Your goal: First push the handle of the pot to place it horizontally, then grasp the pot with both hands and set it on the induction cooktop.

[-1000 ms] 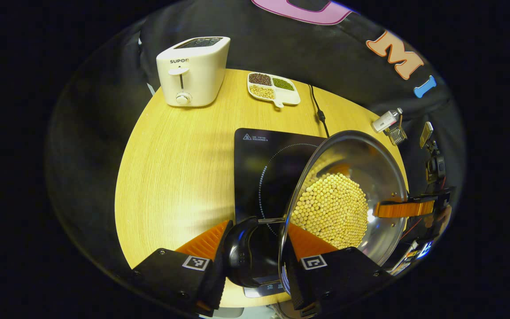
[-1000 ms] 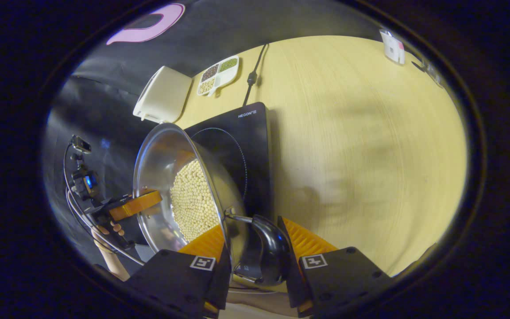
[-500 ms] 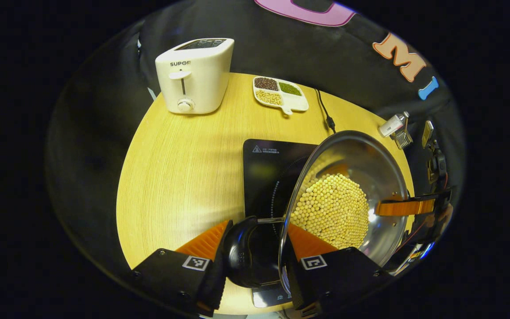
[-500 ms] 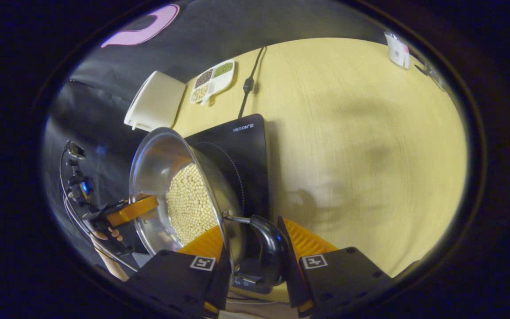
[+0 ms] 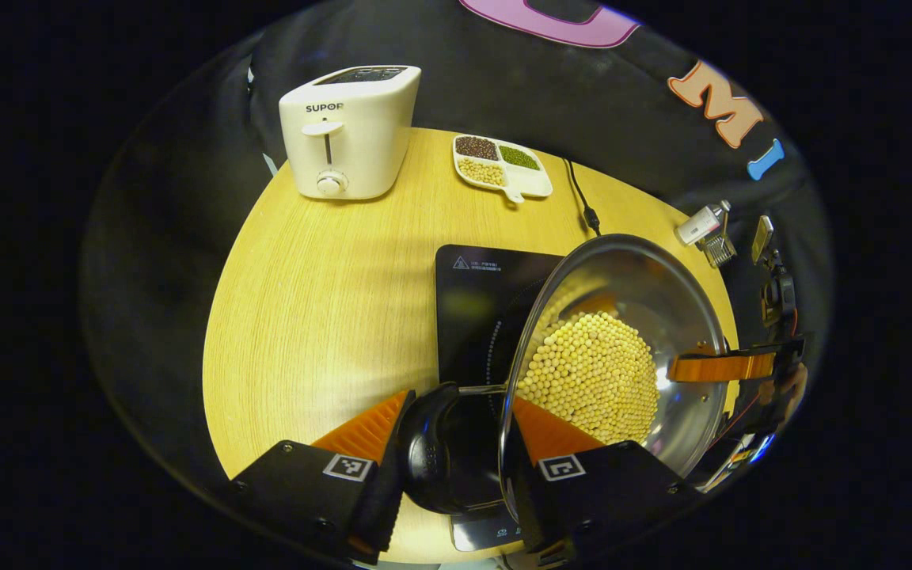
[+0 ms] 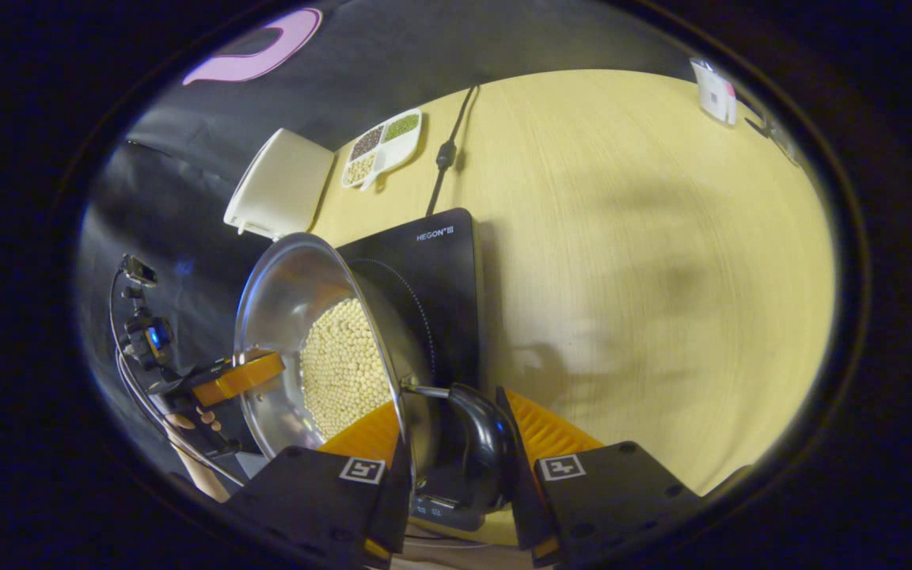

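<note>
Now your left gripper (image 5: pixel 452 443) has its orange fingers (image 5: pixel 365 431) clenched on one black side handle (image 5: pixel 434 451) of the steel pot (image 5: pixel 662 297). Your right gripper (image 6: pixel 456 447) grips the opposite black handle (image 6: pixel 481 443) the same way, one finger on each side of the loop.

Between and just ahead of the fingers, the pot hangs off the bench (image 5: pixel 321 293), carried over the near part of the black induction cooktop (image 5: pixel 476 301); whether its base touches the glass yet cannot be told. A bed of soybeans (image 5: pixel 590 376) covers the pot's floor.

Expect a fairly heavy, stiff load. Loose beans will likely slide if you tip it, so keep both handles level. The polished steel wall looks slippery; hold only the handles. Glass under steel calls for a gentle set-down.

Beyond the fingertips, far across the bench, stand a white toaster (image 5: pixel 345 131) and a divided dish of beans (image 5: pixel 499 162), with the cooktop's black cord (image 5: pixel 580 198) beside it.
</note>
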The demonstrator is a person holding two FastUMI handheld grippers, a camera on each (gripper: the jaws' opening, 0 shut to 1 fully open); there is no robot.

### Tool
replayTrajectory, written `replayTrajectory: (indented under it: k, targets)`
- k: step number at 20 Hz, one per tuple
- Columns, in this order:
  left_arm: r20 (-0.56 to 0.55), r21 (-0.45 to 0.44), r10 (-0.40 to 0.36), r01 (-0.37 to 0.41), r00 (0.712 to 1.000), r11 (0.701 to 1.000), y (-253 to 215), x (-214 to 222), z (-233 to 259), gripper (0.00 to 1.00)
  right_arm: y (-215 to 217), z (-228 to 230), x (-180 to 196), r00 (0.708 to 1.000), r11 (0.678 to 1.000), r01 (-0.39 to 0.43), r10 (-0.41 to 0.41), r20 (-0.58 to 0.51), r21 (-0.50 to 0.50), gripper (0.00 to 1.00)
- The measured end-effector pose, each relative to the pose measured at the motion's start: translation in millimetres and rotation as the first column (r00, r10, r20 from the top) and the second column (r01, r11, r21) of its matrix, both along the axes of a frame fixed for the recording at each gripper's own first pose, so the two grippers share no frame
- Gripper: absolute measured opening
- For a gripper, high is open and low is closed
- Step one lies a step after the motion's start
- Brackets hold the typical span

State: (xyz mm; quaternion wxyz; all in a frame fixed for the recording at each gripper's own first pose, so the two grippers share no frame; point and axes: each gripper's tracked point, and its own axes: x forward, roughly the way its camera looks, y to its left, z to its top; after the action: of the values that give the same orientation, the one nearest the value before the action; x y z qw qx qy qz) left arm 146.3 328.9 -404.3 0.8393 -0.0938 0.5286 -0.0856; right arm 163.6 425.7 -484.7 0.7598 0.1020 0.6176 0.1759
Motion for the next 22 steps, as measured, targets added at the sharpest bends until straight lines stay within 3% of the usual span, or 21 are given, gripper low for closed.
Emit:
replayTrajectory:
  k: [2, 3, 5, 6, 7, 8, 13, 14, 16, 17, 18, 19, 21, 22]
  targets:
    - [0.012, 0.011, 0.01, -0.01, 1.0, 1.0, 0.6, -0.6, -0.3, 0.64, 1.4, 3.8, -1.0, 1.0, 1.0, -0.003, 0.003, 0.012, 0.006, 0.58]
    - [0.017, 0.02, 0.018, -0.018, 1.0, 1.0, 1.4, -1.9, 0.6, 0.63, 1.5, 8.3, -1.1, 1.0, 1.0, -0.004, 0.004, 0.018, 0.023, 0.53]
    - [0.057, 0.057, 0.038, -0.041, 0.998, 0.998, 7.1, -3.0, 5.4, 0.67, 12.0, 16.3, -1.1, 0.999, 0.997, 0.005, -0.009, 0.046, 0.074, 0.84]
    - [0.086, 0.069, 0.047, -0.053, 0.995, 0.996, 10.4, -2.2, 11.2, 0.8, 13.1, 24.4, 1.1, 0.998, 0.995, 0.006, -0.012, 0.068, 0.095, 1.0]
    - [0.119, 0.077, 0.066, -0.076, 0.991, 0.994, 10.9, -0.8, 18.5, 0.86, 12.5, 32.8, 1.8, 0.995, 0.994, 0.007, -0.017, 0.098, 0.105, 0.95]
    - [0.142, 0.082, 0.077, -0.089, 0.987, 0.993, 11.7, -0.7, 24.3, 1.0, 10.2, 39.4, 4.0, 0.991, 0.994, 0.009, -0.023, 0.133, 0.106, 1.0]
    - [0.233, 0.147, 0.112, -0.149, 0.966, 0.978, 15.0, -13.1, 61.3, 0.98, -20.1, 69.9, 1.2, 0.964, 0.998, 0.021, -0.038, 0.264, 0.067, 1.0]
    - [0.244, 0.158, 0.119, -0.161, 0.962, 0.974, 12.7, -15.6, 67.1, 0.98, -27.4, 76.7, -1.2, 0.958, 0.998, 0.024, -0.041, 0.284, 0.062, 0.93]
    - [0.252, 0.168, 0.139, -0.185, 0.958, 0.968, 4.3, -25.5, 76.9, 0.98, -42.9, 90.3, -8.8, 0.944, 0.998, 0.031, -0.046, 0.326, 0.05, 0.93]
    - [0.247, 0.161, 0.158, -0.201, 0.956, 0.966, -3.4, -32.9, 80.3, 0.98, -51.7, 98.8, -11.7, 0.932, 0.999, 0.032, -0.046, 0.359, 0.044, 1.0]
    - [0.244, 0.147, 0.18, -0.22, 0.953, 0.964, -11.2, -38.9, 86.5, 0.98, -59.6, 109.4, -13.3, 0.918, 0.998, 0.035, -0.049, 0.394, 0.043, 0.93]
    - [0.244, 0.134, 0.202, -0.239, 0.948, 0.962, -21.3, -45.9, 92.9, 0.98, -65.9, 119.7, -15.7, 0.904, 0.998, 0.038, -0.057, 0.424, 0.053, 1.0]
    - [0.267, 0.12, 0.225, -0.264, 0.937, 0.957, -43.1, -58.0, 111.4, 0.98, -79.1, 146.9, -25.0, 0.88, 0.995, 0.039, -0.078, 0.469, 0.092, 1.0]
    - [0.288, 0.119, 0.224, -0.267, 0.931, 0.956, -55.3, -61.9, 122.9, 0.98, -87.7, 159.1, -28.2, 0.866, 0.994, 0.039, -0.084, 0.492, 0.101, 0.92]
